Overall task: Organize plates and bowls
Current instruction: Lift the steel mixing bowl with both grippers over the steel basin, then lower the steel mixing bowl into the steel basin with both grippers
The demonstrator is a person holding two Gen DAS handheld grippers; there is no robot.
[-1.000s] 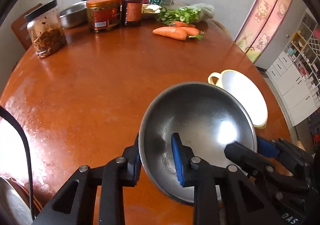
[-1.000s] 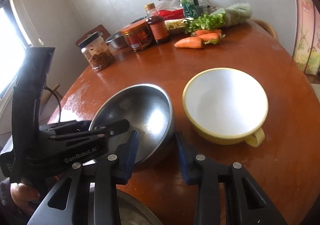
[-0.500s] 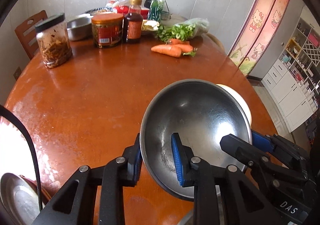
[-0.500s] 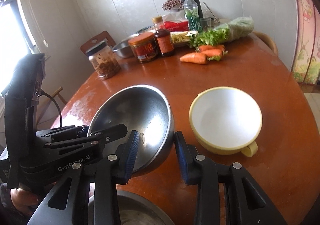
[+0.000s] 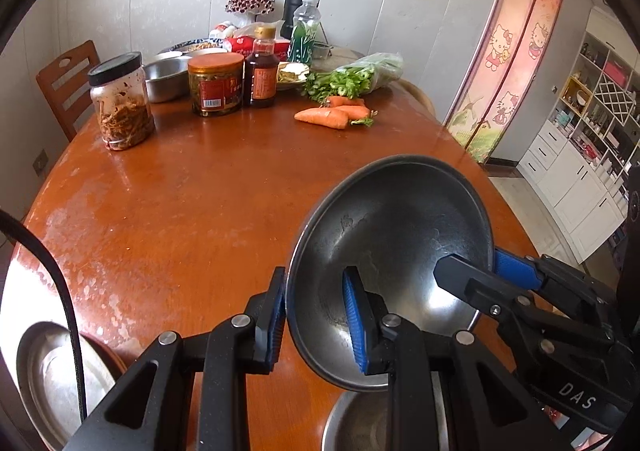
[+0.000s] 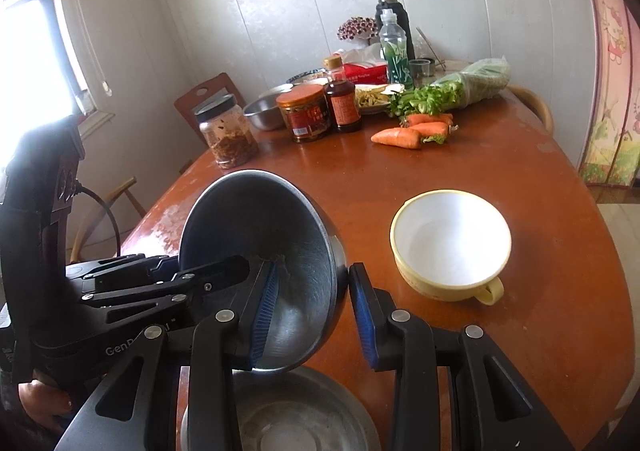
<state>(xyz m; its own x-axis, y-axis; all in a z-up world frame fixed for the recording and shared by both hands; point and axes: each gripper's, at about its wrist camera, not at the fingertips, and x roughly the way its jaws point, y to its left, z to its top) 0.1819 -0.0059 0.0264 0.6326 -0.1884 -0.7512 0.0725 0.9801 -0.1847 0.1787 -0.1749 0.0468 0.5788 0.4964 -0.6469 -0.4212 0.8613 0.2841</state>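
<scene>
Above a steel plate (image 6: pixel 296 427), both grippers — left (image 5: pixel 316 321), right (image 6: pixel 310 311) — clamp the steel bowl (image 6: pixel 260 243) rim; yellow bowl (image 6: pixel 450 241) beyond, unstacked.

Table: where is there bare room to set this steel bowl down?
Bare wood spans the table middle, between the carrots, the jar and the yellow bowl. The far edge is crowded with jars, bottles and greens.

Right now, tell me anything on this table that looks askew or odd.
The steel bowl is tipped steeply on its side in mid-air, each gripper pinching an opposite part of its rim, above another metal dish. The tabletop has pale, worn-looking patches near its left edge. The yellow bowl sits upright; nothing looks spilled.
</scene>
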